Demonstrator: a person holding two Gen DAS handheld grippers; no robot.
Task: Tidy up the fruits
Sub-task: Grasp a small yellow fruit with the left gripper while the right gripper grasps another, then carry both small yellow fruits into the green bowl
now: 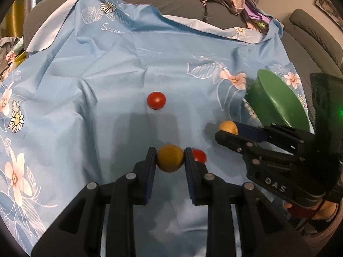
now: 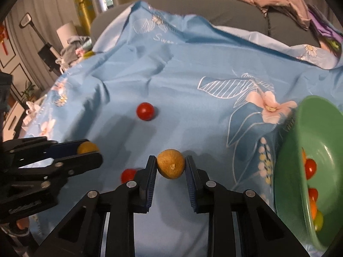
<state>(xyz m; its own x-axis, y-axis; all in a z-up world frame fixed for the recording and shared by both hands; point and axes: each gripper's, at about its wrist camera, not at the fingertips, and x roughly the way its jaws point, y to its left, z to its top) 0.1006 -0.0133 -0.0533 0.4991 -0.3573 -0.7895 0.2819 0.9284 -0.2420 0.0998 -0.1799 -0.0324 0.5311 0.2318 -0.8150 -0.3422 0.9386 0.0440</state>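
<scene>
While the left wrist view looks along its own fingers, the left gripper (image 1: 170,158) pinches a yellow fruit (image 1: 170,158) between its blue pads, well short of the green bowl (image 1: 272,102). A red tomato (image 1: 199,155) lies just beside it on the bowl's side, and a second tomato (image 1: 156,100) sits farther out on the blue cloth (image 1: 107,68). Nearer the bowl, the right gripper (image 1: 228,129) closes on another yellow fruit (image 1: 227,126).

From the right wrist view, the right gripper (image 2: 170,164) holds its yellow fruit (image 2: 170,163) across the middle, with the bowl's rim (image 2: 300,115) close by and small red and orange fruits already inside. Away from the bowl, the left gripper (image 2: 90,150) clamps its own fruit (image 2: 86,147).

These fruits look small, light and round, with smooth skins that could slip or bruise. A gentle grip across the widest part seems safest.
</scene>
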